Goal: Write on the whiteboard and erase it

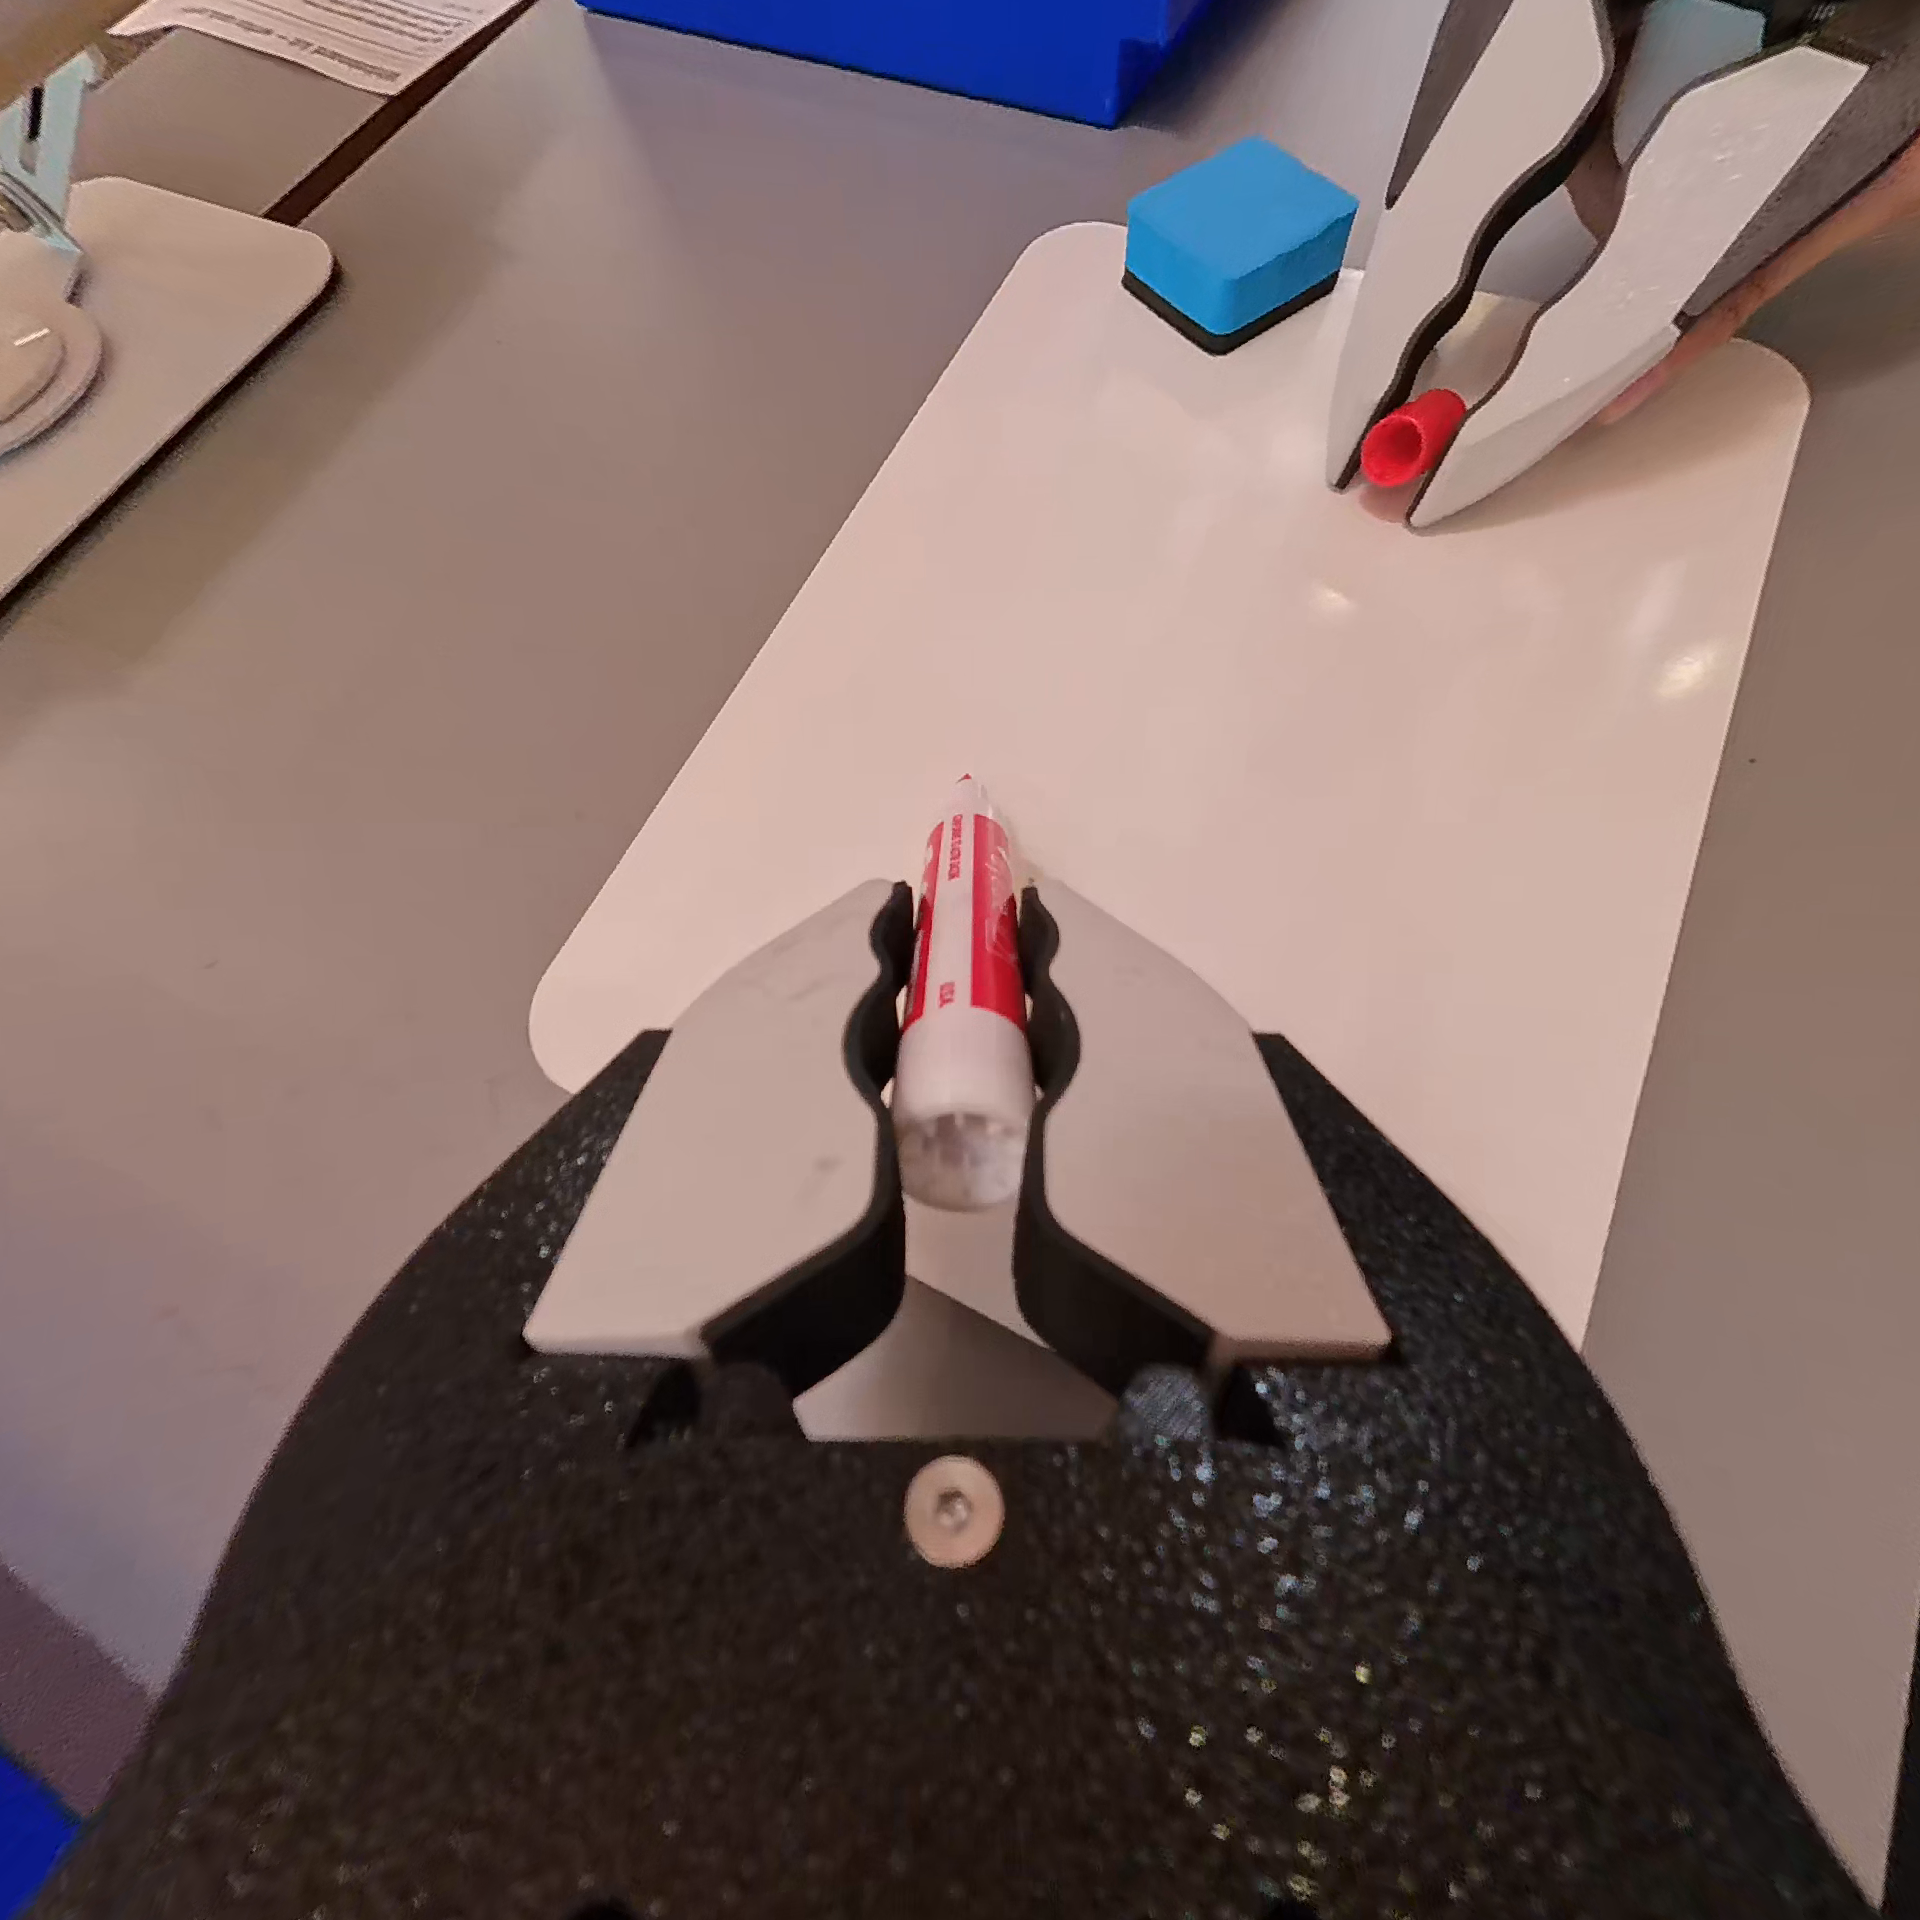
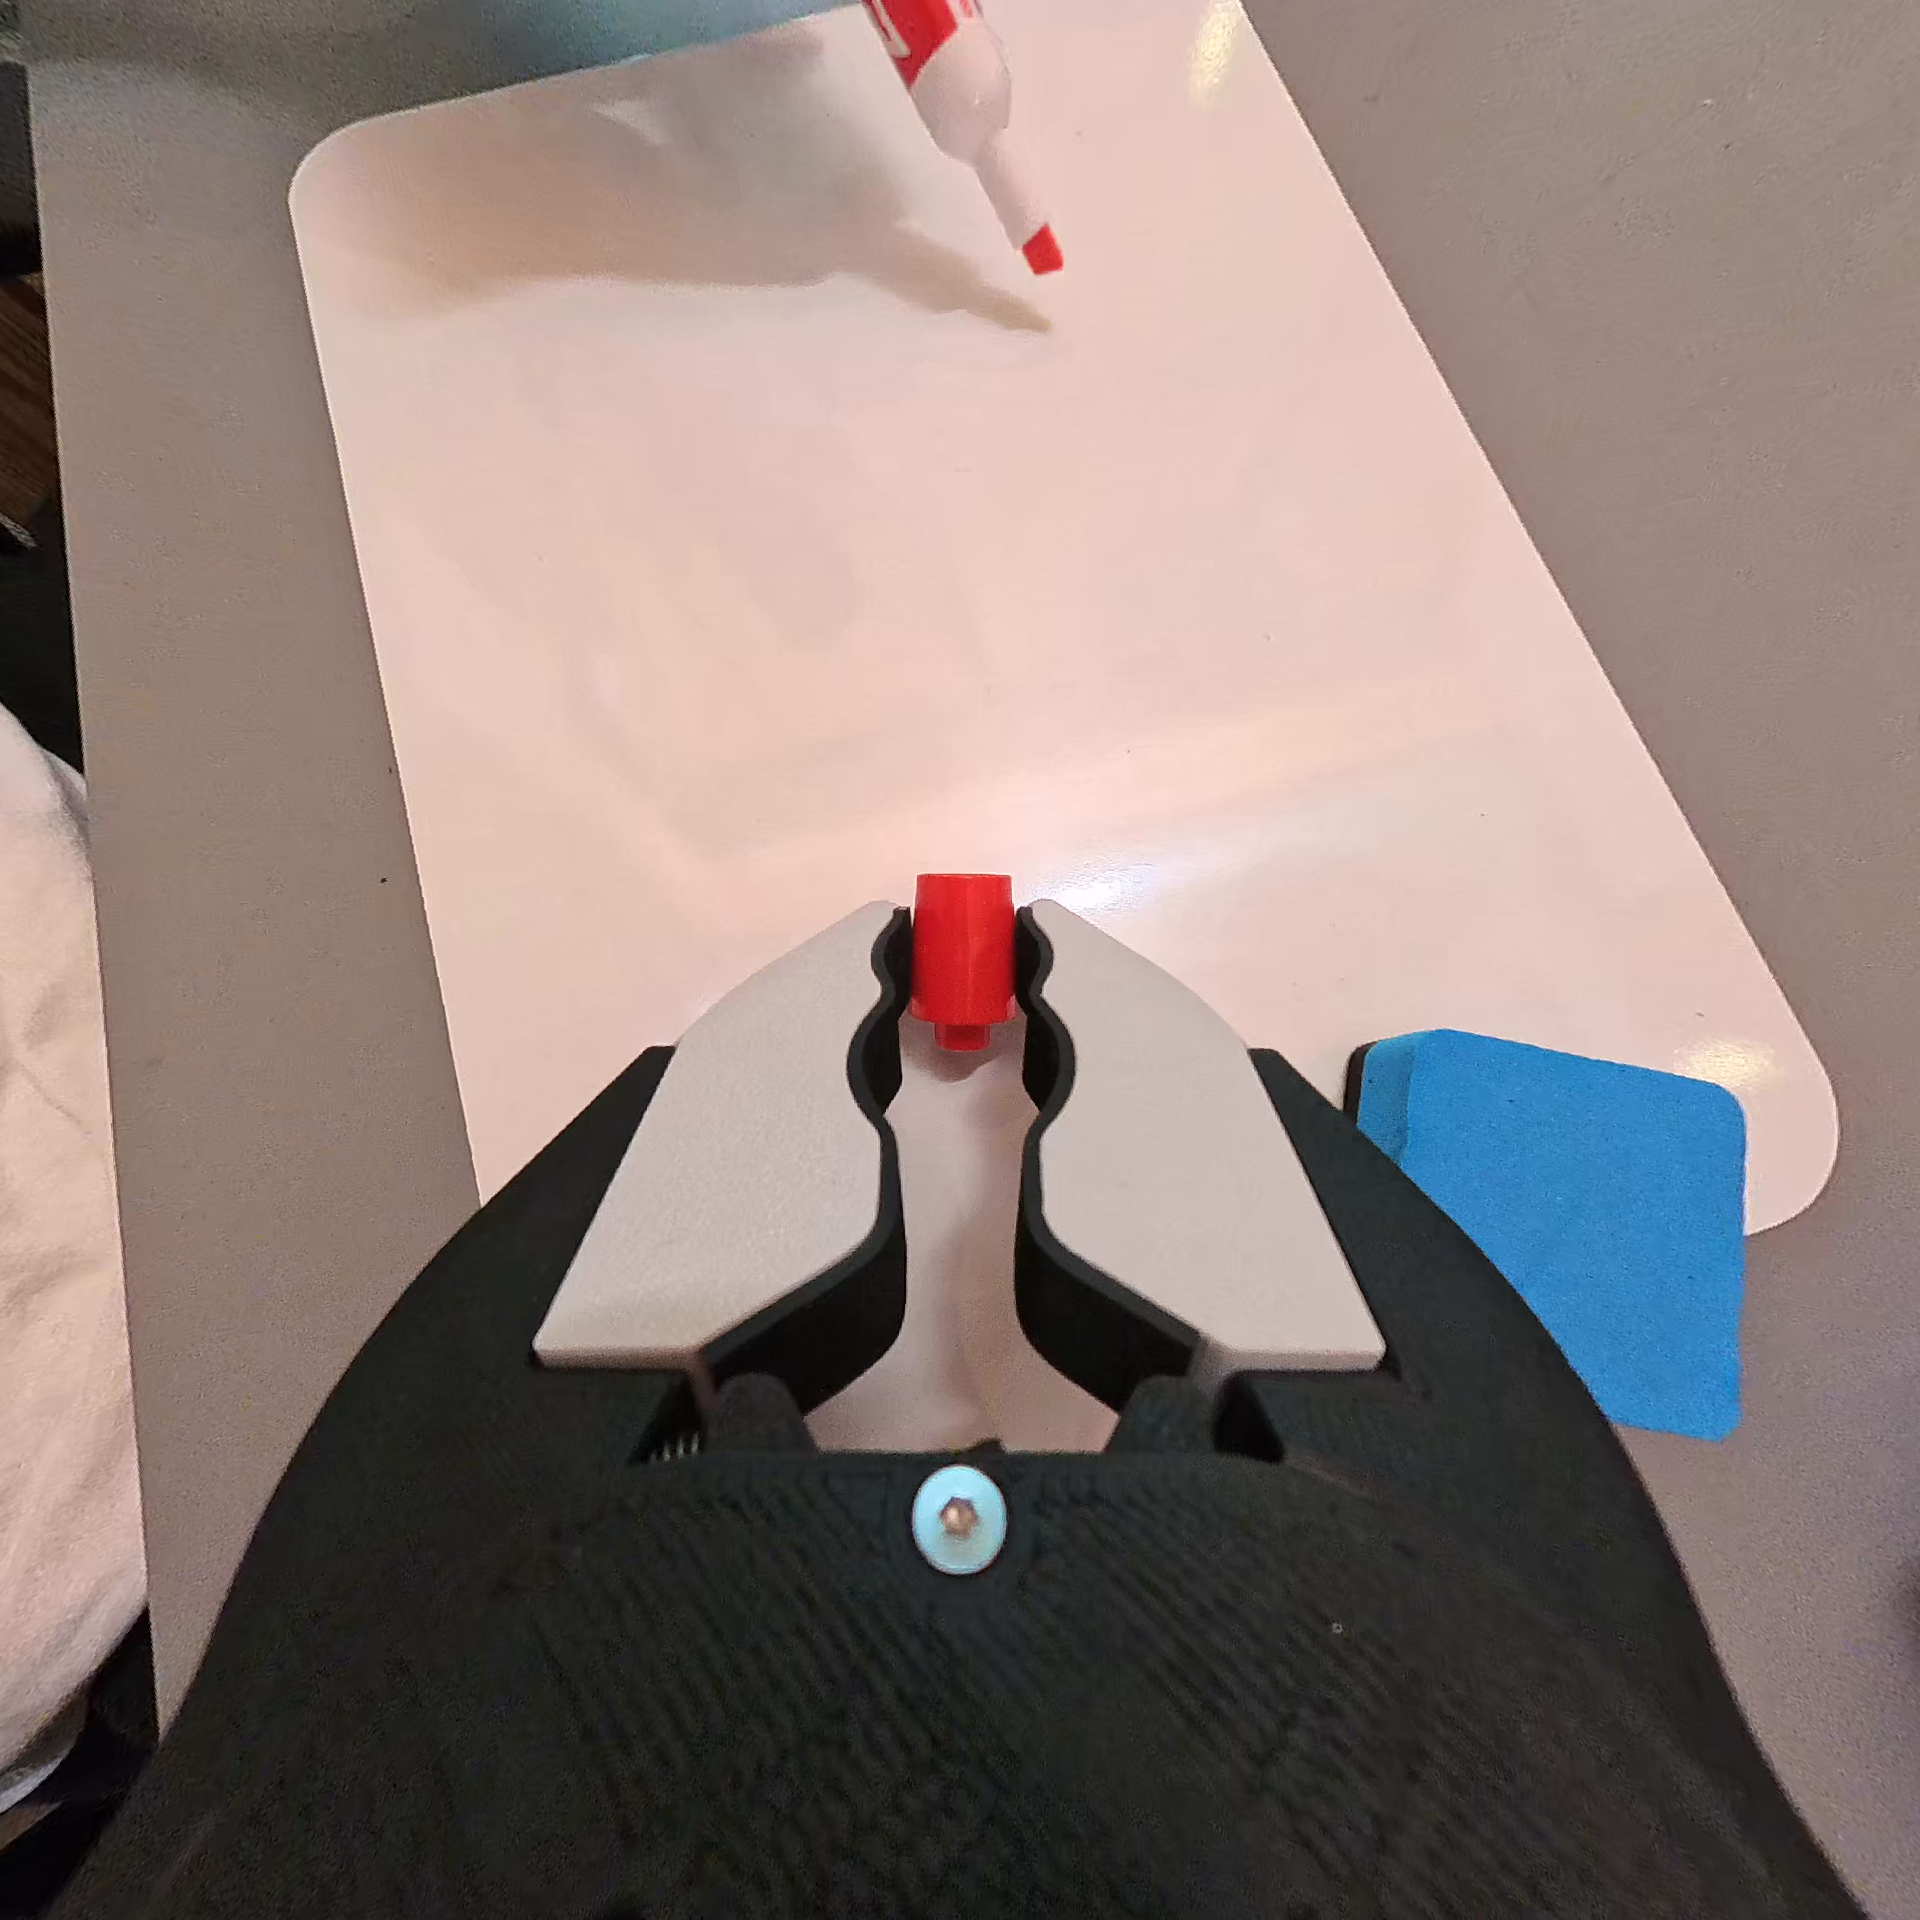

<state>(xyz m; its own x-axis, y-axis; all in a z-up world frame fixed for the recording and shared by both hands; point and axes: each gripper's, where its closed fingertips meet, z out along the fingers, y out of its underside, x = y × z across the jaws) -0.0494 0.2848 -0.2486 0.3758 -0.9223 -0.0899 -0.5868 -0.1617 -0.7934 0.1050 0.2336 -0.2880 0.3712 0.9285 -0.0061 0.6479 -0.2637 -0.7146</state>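
Observation:
A white whiteboard (image 1: 1247, 727) lies flat on the grey table and shows no marks; it also shows in the right wrist view (image 2: 779, 623). My left gripper (image 1: 966, 894) is shut on a red and white marker (image 1: 961, 977), uncapped, its red tip pointing down just above the board. The marker's tip shows in the right wrist view (image 2: 1039, 249), a little above its shadow. My right gripper (image 2: 961, 914) is shut on the red marker cap (image 2: 961, 956), low over the board's far end; the cap also shows in the left wrist view (image 1: 1408, 436). A blue eraser (image 1: 1236, 239) (image 2: 1558, 1226) sits on the board's corner beside the right gripper.
A blue box (image 1: 914, 52) stands at the table's back edge. A second pale board (image 1: 156, 343) with a metal stand lies at the left, with a printed sheet (image 1: 312, 31) behind it. White cloth (image 2: 42, 1143) lies off the table's edge. There is about 20 cm between the tips of the two grippers. My right gripper is the nearer one to the blue eraser (image 1: 1236, 239): about 8 cm, against 20 cm. The right camera catches it too, in the right wrist view (image 2: 1488, 1102).

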